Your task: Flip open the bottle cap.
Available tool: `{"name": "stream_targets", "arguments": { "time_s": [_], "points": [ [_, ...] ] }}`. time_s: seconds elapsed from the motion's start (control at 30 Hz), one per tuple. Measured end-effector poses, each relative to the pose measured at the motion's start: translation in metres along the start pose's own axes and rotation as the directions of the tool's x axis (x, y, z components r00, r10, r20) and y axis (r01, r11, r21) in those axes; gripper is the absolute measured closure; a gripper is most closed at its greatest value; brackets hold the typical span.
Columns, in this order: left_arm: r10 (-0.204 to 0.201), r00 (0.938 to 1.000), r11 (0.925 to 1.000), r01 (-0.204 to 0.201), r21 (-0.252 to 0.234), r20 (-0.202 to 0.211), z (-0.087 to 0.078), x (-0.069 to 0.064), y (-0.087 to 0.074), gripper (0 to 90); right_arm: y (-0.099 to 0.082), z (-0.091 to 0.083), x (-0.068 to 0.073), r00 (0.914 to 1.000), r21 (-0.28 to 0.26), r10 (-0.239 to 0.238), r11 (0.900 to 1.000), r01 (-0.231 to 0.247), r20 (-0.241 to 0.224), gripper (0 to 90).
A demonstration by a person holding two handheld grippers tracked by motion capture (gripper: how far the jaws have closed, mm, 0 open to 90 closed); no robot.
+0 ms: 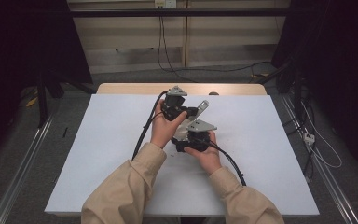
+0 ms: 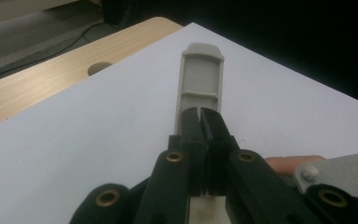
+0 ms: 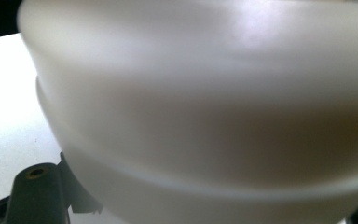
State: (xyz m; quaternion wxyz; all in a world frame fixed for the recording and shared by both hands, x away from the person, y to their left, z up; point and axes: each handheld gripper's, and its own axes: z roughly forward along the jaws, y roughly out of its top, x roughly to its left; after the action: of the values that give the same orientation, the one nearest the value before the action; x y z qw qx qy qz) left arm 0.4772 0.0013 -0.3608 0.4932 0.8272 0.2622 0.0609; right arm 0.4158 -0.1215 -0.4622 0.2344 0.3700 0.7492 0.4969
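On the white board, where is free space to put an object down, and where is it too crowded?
The white board is bare to the left of the left gripper, and on the right between the right gripper and the board's right edge. The strip nearest the person, between the sleeves, is bare but narrow. The middle is crowded: both grippers hold grey and whitish plastic parts there.

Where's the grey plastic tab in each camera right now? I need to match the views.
High view: the grey tab juts up and right from the left gripper, near the table's middle.
Left gripper view: the grey tab is at centre, clamped between the shut jaws.
Right gripper view: cannot tell; a pale rounded surface sits close to the lens.
Shared landmark: the white sheet.
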Motion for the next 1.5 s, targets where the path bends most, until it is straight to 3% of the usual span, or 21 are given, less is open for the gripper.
{"name": "stream_targets", "arguments": {
  "time_s": [0.77, 1.17, 1.27, 1.37, 1.5],
  "points": [
    [0.004, 1.0, 0.9998, -0.004, 0.02, -0.002, 0.006, 0.001, -0.001, 89.0, 0.0, 0.0, 0.001, 1.0, 0.004, -0.009, 1.0, 0.009, 0.002, 18.6],
    [-0.014, 0.9996, 0.9995, 0.013, 0.03, 0.026, 0.005, 0.001, -0.003, 87.7, 0.0, -0.001, 0.0, 1.0, 0.003, 0.001, 1.0, -0.001, 0.002, 18.4],
    [-0.012, 0.9998, 0.9995, 0.011, 0.03, 0.015, 0.004, 0.001, -0.002, 82.1, 0.0, -0.001, 0.0, 1.0, 0.009, 0.0, 1.0, 0.0, 0.001, 17.9],
    [-0.017, 0.9998, 0.9996, 0.017, 0.02, 0.007, 0.001, 0.001, -0.003, 77.3, 0.0, -0.003, -0.003, 0.9995, 0.031, 0.033, 0.999, -0.032, -0.004, 10.9],
    [-0.022, 0.9998, 0.9995, 0.022, 0.024, 0.005, -0.006, 0.002, -0.003, 66.7, -0.001, -0.007, -0.005, 0.9995, 0.058, 0.031, 0.9978, -0.03, -0.01, 6.6]
  ]
}}
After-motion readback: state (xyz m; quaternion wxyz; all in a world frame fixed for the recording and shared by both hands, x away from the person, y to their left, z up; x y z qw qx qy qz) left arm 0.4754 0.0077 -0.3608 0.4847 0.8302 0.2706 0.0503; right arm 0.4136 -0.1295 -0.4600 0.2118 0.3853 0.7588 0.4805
